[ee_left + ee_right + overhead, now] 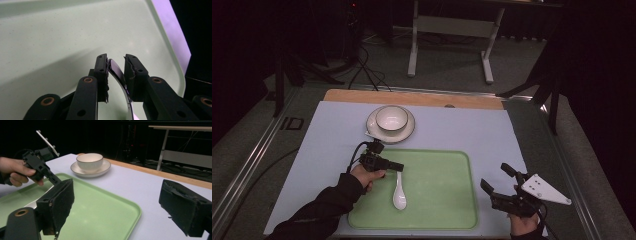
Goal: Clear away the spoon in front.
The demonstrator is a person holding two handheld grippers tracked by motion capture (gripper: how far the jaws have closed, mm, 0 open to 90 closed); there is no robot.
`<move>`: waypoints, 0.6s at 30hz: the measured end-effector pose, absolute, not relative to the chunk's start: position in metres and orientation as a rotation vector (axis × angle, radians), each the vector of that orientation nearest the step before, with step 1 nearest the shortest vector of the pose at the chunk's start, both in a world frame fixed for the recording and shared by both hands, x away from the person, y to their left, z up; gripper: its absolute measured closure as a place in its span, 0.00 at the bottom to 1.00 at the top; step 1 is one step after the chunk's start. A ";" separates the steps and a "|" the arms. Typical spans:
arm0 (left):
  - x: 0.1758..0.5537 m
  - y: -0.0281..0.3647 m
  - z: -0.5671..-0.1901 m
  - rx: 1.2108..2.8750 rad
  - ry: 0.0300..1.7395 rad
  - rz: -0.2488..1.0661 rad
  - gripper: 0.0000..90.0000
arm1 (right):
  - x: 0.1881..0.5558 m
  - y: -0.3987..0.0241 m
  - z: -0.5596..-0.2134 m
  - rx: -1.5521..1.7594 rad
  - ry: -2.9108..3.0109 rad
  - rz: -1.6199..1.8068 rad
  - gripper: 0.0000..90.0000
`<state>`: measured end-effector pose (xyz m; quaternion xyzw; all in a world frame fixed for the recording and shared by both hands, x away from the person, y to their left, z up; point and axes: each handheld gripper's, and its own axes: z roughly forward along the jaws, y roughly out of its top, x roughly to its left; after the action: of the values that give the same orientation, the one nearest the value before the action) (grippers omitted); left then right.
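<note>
A white ceramic spoon lies on the green tray, bowl end toward the front edge. My left gripper is low over the handle end. In the left gripper view the dark curved spoon handle runs between the two pads of the left gripper. The jaws stand a little apart with a gap beside the handle, so they are open. My right gripper hovers wide open over the tray's right edge with nothing between its jaws. In its own view the right gripper faces the left gripper.
A white bowl stands on a saucer behind the tray on the pale blue mat. A wooden strip runs along the table's far edge. Table legs and cables stand on the dark floor beyond. The bowl and tray appear in the right gripper view.
</note>
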<state>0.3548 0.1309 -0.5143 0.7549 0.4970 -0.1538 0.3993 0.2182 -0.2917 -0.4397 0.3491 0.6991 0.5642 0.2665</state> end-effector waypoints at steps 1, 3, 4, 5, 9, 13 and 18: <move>0.356 0.130 -0.516 1.909 1.249 -0.385 0.81 | 0.218 -0.292 -0.440 0.941 1.885 1.519 0.14; 0.357 0.127 -0.519 1.920 1.240 -0.372 0.80 | 0.218 -0.292 -0.440 0.941 1.884 1.519 0.14; 0.357 0.126 -0.521 1.911 1.234 -0.361 0.80 | 0.218 -0.292 -0.440 0.943 1.882 1.519 0.14; 0.356 0.125 -0.522 1.912 1.234 -0.341 0.80 | 0.218 -0.292 -0.440 0.945 1.882 1.522 0.14; 0.356 0.124 -0.529 1.924 1.225 -0.290 0.78 | 0.218 -0.292 -0.440 0.945 1.884 1.523 0.14; 0.355 0.124 -0.533 1.924 1.210 -0.243 0.75 | 0.218 -0.292 -0.440 0.944 1.889 1.522 0.14; 0.354 0.123 -0.533 1.919 1.193 -0.138 0.69 | 0.218 -0.292 -0.440 0.944 1.896 1.524 0.14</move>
<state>0.3540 0.1230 -0.5332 0.7674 0.4769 -0.0551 0.4250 0.2184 -0.2917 -0.4401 0.3491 0.7009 0.5636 0.2629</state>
